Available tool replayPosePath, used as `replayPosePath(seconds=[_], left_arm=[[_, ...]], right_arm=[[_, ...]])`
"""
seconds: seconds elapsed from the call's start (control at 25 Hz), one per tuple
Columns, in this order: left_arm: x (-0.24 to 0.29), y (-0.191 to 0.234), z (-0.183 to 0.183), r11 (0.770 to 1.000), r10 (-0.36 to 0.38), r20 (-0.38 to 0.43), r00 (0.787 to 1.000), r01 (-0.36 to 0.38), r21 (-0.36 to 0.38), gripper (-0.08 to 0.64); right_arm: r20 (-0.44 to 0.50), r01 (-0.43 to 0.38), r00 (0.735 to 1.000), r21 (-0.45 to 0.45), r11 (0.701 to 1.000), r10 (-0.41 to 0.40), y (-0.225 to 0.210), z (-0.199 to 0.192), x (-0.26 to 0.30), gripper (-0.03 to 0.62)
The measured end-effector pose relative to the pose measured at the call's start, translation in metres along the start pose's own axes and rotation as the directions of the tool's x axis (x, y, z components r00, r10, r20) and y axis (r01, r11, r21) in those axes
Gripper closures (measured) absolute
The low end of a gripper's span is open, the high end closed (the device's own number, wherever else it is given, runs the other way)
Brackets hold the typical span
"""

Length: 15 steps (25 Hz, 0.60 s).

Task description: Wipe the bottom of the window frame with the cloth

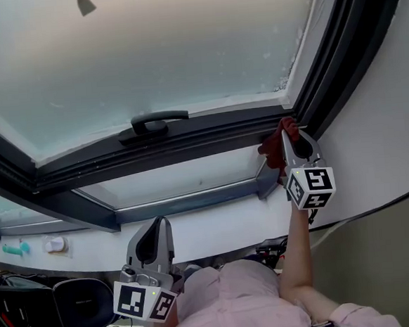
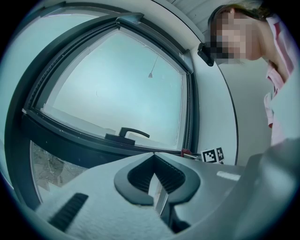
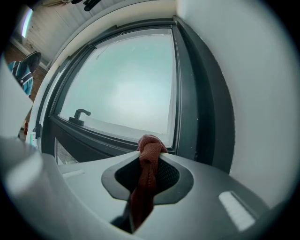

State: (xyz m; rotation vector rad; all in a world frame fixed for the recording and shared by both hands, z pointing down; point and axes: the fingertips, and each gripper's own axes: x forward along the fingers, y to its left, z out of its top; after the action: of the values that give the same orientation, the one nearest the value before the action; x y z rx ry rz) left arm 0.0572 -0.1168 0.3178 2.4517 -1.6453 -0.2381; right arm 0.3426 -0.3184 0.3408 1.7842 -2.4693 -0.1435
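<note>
Pinching the cloth (image 1: 268, 147) in our R gripper (image 1: 290, 135) jaws at the window frame's (image 1: 188, 134) bottom-right corner; its bottom edge runs leftward; L gripper (image 1: 160, 226), jaws closed empty, sits below the frame.

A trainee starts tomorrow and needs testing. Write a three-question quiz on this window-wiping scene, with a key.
1. Multiple choice: what is the right hand-held gripper shut on? A) a red cloth B) a sponge C) nothing
2. True or false: the left hand-held gripper is shut and empty, held low, away from the window frame.
3. Fill in: in the head view, the cloth meets the bottom of the frame near its ____ corner.
Key: 1 A; 2 true; 3 right.
</note>
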Motion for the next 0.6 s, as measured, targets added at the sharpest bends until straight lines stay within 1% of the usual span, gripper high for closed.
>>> replayPosePath(seconds=[0.12, 0.44, 0.48, 0.6], left_arm=[[0.003, -0.001, -0.002, 1.000, 0.000, 0.001, 1.000, 0.000, -0.001, 0.560], [0.010, -0.006, -0.001, 1.000, -0.017, 0.001, 1.000, 0.017, -0.014, 0.560], [0.010, -0.006, -0.001, 1.000, -0.018, 0.000, 1.000, 0.018, -0.016, 0.560], [0.010, -0.005, 0.000, 1.000, -0.019, -0.002, 1.000, 0.019, -0.015, 0.560]], right_arm=[[-0.001, 0.020, 1.000, 0.004, 1.000, -0.020, -0.007, -0.001, -0.001, 0.535], [0.003, 0.005, 1.000, 0.005, 1.000, -0.005, -0.007, -0.001, 0.000, 0.534], [-0.002, 0.015, 1.000, 0.002, 1.000, -0.015, -0.009, -0.002, -0.001, 0.534], [-0.023, 0.081, 0.996, -0.021, 0.997, -0.081, -0.024, -0.004, -0.003, 0.534]])
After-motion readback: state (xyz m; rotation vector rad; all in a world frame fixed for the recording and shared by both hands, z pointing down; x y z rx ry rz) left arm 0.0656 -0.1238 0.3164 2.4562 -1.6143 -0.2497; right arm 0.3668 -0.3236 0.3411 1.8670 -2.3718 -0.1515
